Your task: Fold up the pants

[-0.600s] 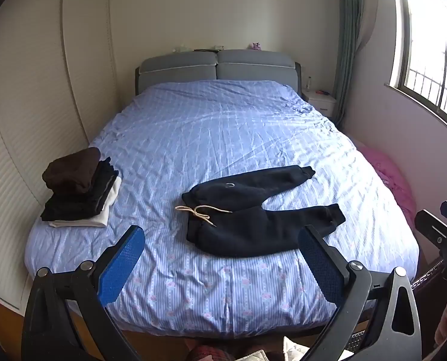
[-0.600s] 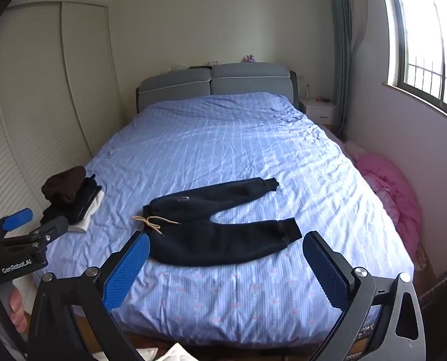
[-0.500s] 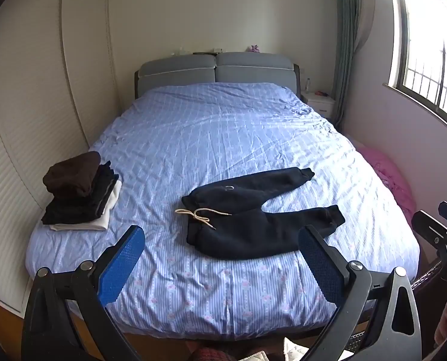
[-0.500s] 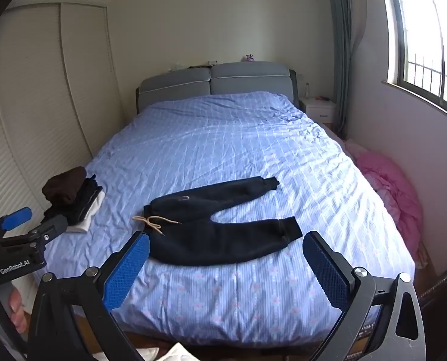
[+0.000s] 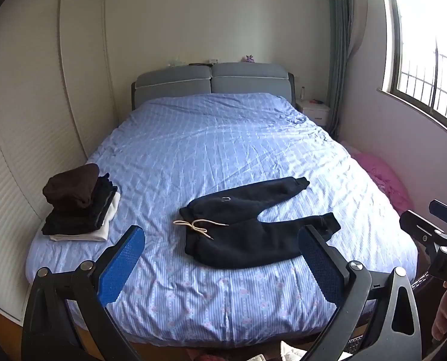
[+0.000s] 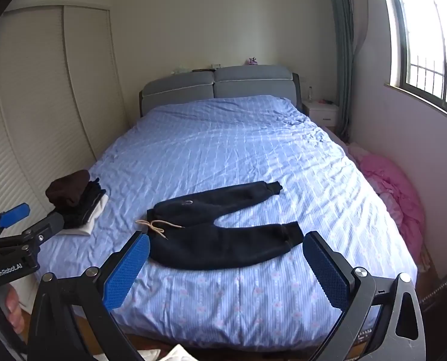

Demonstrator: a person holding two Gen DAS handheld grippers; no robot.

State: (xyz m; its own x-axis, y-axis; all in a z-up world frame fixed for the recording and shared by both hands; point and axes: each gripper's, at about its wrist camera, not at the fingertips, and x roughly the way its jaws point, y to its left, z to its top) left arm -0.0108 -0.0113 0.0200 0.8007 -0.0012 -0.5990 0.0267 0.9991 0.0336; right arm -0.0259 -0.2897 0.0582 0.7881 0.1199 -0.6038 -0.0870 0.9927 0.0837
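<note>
On the near half of the bed, the dark pants lie flat and unfolded, waistband to the left with the beige drawstring trailing over the sheet, and both legs running to the right and spread apart in a V. This layout exposes waistband and cuffs from the foot of the bed, which appears intended to give each gripper an accessible edge.

The left gripper is released: both blue pads stand wide apart and hold nothing. The right gripper is likewise spread wide and empty. Both hover short of the foot of the bed, well apart from the garment, so no fold has begun.

Near the left edge of the bed, a stack of folded clothes rests clear of the pants; judged from its position, it serves as the deposit point for finished items. No bin, basket or other container is visible; the stack sits directly on the sheet.
</note>
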